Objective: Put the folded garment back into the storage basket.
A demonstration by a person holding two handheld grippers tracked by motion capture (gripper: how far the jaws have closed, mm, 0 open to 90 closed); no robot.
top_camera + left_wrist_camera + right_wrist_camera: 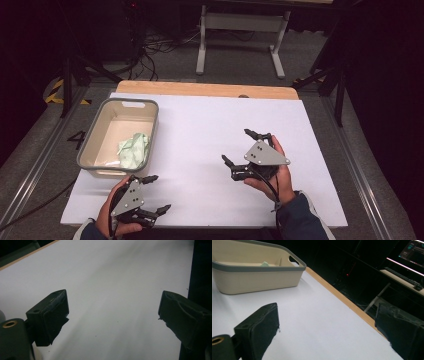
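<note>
White sheet is covering the worktop (200, 130), with a strip of bare wood showing along its far edge. A beige plastic bin (91, 145) with a grey rim is sitting at the left side of the worktop, and a crumpled pale green cloth (134, 150) is lying inside it, toward the near right corner. The left gripper (155, 193) is hovering at the near left of the worktop, just beside the bin's near wall and apart from it; its jaws are standing wide apart with nothing between them. In the left gripper view the same gripper (112, 315) is looking along bare white sheet, both black pads (53, 315) showing worn edges. The right gripper (240, 147) is being held over the middle-right of the worktop, well apart from the bin, pointing roughly toward the left and far side; its jaws are also spread, gripping nothing. The grey three-cornered plate is lying on top of it, and a hand (277, 175) in a dark sleeve is wrapping round its body. In the right gripper view the gripper (327, 330) is facing the bin (257, 277) from a distance, a sliver of the green cloth (265, 264) peeking above the rim. Neither gripper is touching the cloth or the bin.
</note>
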